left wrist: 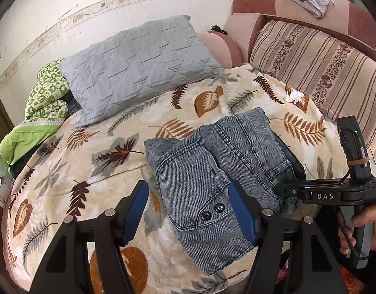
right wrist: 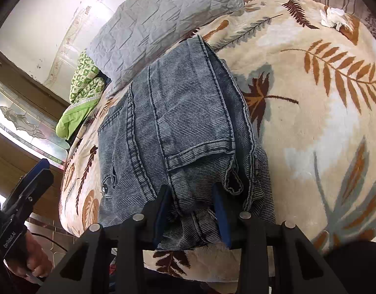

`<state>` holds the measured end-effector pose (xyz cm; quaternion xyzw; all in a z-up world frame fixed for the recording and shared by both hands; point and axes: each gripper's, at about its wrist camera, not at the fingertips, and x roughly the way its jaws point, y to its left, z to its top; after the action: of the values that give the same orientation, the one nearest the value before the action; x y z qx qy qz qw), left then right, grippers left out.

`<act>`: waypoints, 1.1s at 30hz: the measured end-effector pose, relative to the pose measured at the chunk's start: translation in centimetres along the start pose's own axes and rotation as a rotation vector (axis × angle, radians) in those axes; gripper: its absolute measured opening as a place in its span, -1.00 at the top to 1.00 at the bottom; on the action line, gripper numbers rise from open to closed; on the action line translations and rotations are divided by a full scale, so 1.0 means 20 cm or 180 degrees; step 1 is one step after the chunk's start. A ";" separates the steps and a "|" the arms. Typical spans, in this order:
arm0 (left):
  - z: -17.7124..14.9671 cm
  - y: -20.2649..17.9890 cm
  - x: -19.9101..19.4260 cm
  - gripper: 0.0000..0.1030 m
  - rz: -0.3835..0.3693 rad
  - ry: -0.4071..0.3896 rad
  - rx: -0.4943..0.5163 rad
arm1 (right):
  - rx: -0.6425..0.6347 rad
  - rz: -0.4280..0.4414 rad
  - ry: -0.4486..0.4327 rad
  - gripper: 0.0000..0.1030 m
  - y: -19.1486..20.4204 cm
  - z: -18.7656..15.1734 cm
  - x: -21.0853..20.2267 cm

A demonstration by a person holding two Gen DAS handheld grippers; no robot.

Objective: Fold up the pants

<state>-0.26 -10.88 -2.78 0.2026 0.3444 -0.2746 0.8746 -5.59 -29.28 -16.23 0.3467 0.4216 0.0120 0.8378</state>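
I find the folded pants (left wrist: 219, 169) lying on the leaf-patterned bed blanket (left wrist: 94, 152) near the grey pillow (left wrist: 138, 66), my right hand-held gripper (right wrist: 191, 210) clamped on their near edge, my left hand-held gripper (left wrist: 190, 208) spread wide above them, gripping nothing.

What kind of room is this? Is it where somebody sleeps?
Most likely a bedroom at home. There is a bed under a leaf-patterned blanket, a grey pillow against the wall, and a padded headboard. Folded grey jeans lie on the blanket.
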 end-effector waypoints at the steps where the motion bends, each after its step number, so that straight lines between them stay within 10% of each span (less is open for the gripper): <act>1: 0.00 0.00 0.01 -0.33 0.0003 0.0017 0.0002 | 0.0001 -0.0001 0.0001 0.23 0.00 0.00 0.00; 15: 0.05 0.17 0.47 -0.33 0.0272 0.0645 -0.0166 | -0.0106 0.0176 -0.0281 0.20 0.13 0.33 -0.12; 33: 0.16 0.20 0.94 -0.52 0.0497 0.1031 0.0070 | 0.0019 -0.0257 0.0025 0.15 0.08 0.55 0.33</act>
<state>15.28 -16.07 -13.29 0.2799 0.4610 -0.1735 0.8241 6.99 -32.25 -15.44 0.3319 0.4385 -0.0217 0.8349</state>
